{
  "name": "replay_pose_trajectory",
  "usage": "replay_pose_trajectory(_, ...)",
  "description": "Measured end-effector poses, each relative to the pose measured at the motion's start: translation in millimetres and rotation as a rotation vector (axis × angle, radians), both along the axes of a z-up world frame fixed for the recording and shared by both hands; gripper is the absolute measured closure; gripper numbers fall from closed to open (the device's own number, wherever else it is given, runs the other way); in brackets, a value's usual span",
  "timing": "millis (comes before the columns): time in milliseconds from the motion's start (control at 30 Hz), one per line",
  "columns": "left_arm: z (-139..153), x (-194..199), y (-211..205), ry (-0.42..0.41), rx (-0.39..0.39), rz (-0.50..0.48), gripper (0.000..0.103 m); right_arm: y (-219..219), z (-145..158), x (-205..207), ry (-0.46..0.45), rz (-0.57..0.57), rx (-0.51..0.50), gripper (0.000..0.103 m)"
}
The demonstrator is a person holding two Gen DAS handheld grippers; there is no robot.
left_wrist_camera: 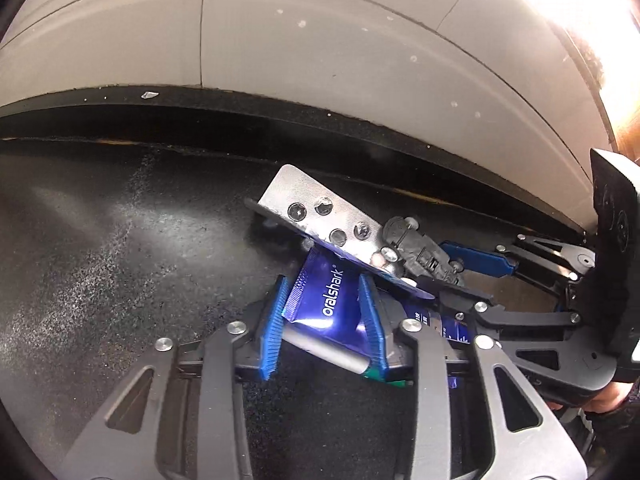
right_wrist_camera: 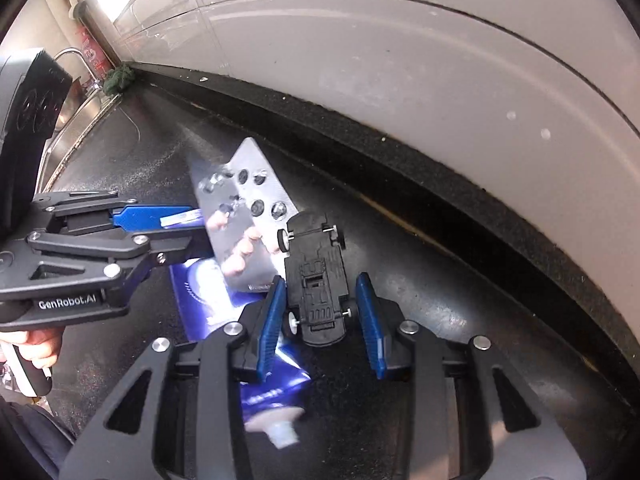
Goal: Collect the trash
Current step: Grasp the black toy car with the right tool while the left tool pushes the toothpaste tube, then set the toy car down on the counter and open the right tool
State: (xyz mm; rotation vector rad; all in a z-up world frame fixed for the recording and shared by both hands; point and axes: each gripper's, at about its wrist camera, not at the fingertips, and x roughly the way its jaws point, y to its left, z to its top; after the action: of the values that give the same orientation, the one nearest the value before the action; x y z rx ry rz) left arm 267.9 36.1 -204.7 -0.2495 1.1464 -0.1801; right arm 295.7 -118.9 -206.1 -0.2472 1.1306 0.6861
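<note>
Lying in a small heap on the dark speckled desk (left_wrist_camera: 100, 240), close to the white tiled wall (left_wrist_camera: 320, 40), are three bits of trash: a blue "oralshark" pouch (left_wrist_camera: 328, 300), a silver blister pack (left_wrist_camera: 320, 208) with popped pockets, and an upturned black toy car (right_wrist_camera: 316, 280).

The left tongs (left_wrist_camera: 326, 320) bracket the pouch, their blue pads against its two long edges, so they look to be pinching it. From the left wrist view the blister pack sits at about twelve o'clock from the pouch, overlapping its far end, and the car lies toward two o'clock. A grey marker-like tube (left_wrist_camera: 332, 354) lies under the pouch's near end.

The right tongs (right_wrist_camera: 322, 316) straddle the car lengthwise. The left pad is close against the chassis, but a clear gap shows on the right side, so they read as partly spread and not yet clamped.

By my judgement, the pouch is light, limp and glossy; it will crumple and may slide out, so a grip across its middle suits better than the slick sealed edge. The blister pack is thin, springy foil and may be dragged along when the pouch lifts. The car is hard, light plastic; its wheels roll, so the flat chassis flanks between the axles are the place to squeeze.
</note>
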Motion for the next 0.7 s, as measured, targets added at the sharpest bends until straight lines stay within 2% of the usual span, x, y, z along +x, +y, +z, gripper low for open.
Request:
replay_pose_trajectory(67,6.2,-1.9,-4.0,-0.012,-0.007,-0.016,0.088,-3.5,2.4,-6.3,-0.001,-0.019,0.010,0.067)
replay_pose_trajectory(100,10.1,-4.1,-6.2,-0.024,0.009,-0.027,0.100,-6.2,5.9,-9.6,-0.003,-0.037,0.022,0.067)
replay_pose_trajectory(133,13.1,-6.9,-7.5,-0.029,0.014,-0.040,0.102,-9.9,9.4,-12.3,-0.001,-0.058,0.036,0.067)
replay_pose_trajectory(400,31.4,-61.0,-4.0,-0.050,0.053,-0.059,0.103,-29.2,34.3,-43.0,-0.009,-0.146,0.065,0.067)
replay_pose_trajectory(467,31.2,-83.3,-6.9,-0.052,0.085,-0.072,0.103,-33.4,36.9,-54.1,-0.006,-0.152,0.059,0.067)
replay_pose_trajectory(567,23.7,-111.5,-7.9,-0.019,0.073,-0.087,0.103,-37.9,40.9,-70.6,-0.011,-0.159,0.050,0.067)
replay_pose_trajectory(633,20.3,-120.5,-15.2,-0.023,0.098,-0.125,0.103,-40.8,41.1,-79.1,-0.014,-0.165,0.035,0.067)
replay_pose_trajectory(700,24.0,-130.7,-24.1,-0.065,0.149,-0.191,0.102,-47.6,40.8,-86.1,-0.015,-0.178,0.024,0.067)
